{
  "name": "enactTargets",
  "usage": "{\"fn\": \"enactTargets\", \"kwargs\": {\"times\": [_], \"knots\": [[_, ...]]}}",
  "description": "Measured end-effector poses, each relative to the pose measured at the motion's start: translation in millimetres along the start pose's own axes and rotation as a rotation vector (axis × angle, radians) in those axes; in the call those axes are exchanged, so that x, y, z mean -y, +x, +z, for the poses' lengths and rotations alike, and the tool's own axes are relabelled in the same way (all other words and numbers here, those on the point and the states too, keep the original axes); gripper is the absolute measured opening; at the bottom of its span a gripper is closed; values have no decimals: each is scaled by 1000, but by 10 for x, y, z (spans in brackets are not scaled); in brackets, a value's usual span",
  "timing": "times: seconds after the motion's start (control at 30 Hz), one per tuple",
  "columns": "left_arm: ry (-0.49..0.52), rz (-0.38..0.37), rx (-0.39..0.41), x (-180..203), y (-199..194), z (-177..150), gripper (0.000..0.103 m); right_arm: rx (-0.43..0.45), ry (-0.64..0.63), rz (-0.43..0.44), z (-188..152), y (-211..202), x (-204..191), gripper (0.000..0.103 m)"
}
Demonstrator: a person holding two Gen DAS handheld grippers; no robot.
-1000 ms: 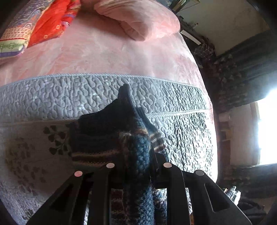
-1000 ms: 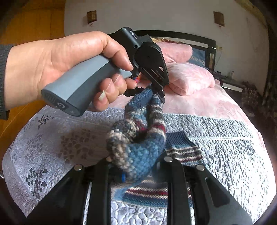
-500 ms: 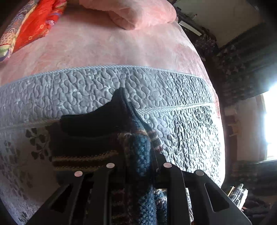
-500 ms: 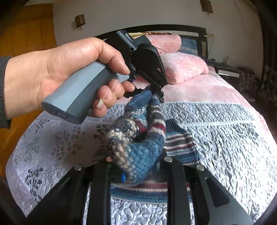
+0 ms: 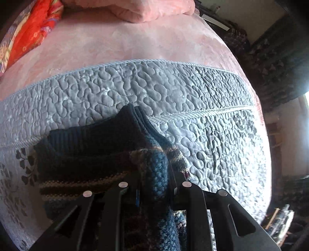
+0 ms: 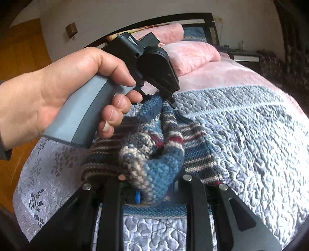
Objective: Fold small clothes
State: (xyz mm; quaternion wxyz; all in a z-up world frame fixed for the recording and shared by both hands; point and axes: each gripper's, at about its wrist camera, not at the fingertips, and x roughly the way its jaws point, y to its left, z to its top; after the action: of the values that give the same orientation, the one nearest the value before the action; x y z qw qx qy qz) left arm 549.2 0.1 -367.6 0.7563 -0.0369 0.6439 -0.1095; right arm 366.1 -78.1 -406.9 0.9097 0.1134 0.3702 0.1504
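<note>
Right gripper (image 6: 152,183): jaws clenched on a thick fold of the striped knitted garment (image 6: 154,154), close to the camera.
Garment: blue, beige and dark red stripes; one part is lifted between both grippers, the rest lies on the grey quilted bedspread (image 6: 251,135).
Left gripper (image 6: 170,98): held by a hand (image 6: 63,92); jaws grasping the far end of the lifted fold.
Left wrist view: dark ribbed edge (image 5: 108,133) lies on the quilt.
Far: pink blanket (image 5: 135,38), pink pillow (image 6: 193,54), dark headboard (image 6: 193,16).
</note>
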Motion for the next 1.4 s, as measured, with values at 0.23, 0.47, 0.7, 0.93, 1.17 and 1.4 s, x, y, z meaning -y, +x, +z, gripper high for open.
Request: {"fn": "enactTargets", "kwargs": {"times": [0.23, 0.47, 0.7, 0.93, 1.17, 1.4], "knots": [[30, 71, 49, 157, 222, -39, 20, -6, 69, 22, -146, 107, 250, 20], [12, 64, 112, 177, 359, -85, 21, -13, 155, 50, -325, 241, 503, 20], [28, 74, 166, 217, 470, -129, 22, -30, 235, 100, -419, 337, 697, 20], [72, 49, 262, 307, 352, -123, 45, -75, 412, 256, -551, 403, 999, 26], [123, -3, 291, 227, -107, -160, 61, -144, 656, 521, -649, 442, 1363, 58], [167, -183, 221, -265, -674, -652, 70, -316, 737, 726, -384, 542, 1634, 87]]}}
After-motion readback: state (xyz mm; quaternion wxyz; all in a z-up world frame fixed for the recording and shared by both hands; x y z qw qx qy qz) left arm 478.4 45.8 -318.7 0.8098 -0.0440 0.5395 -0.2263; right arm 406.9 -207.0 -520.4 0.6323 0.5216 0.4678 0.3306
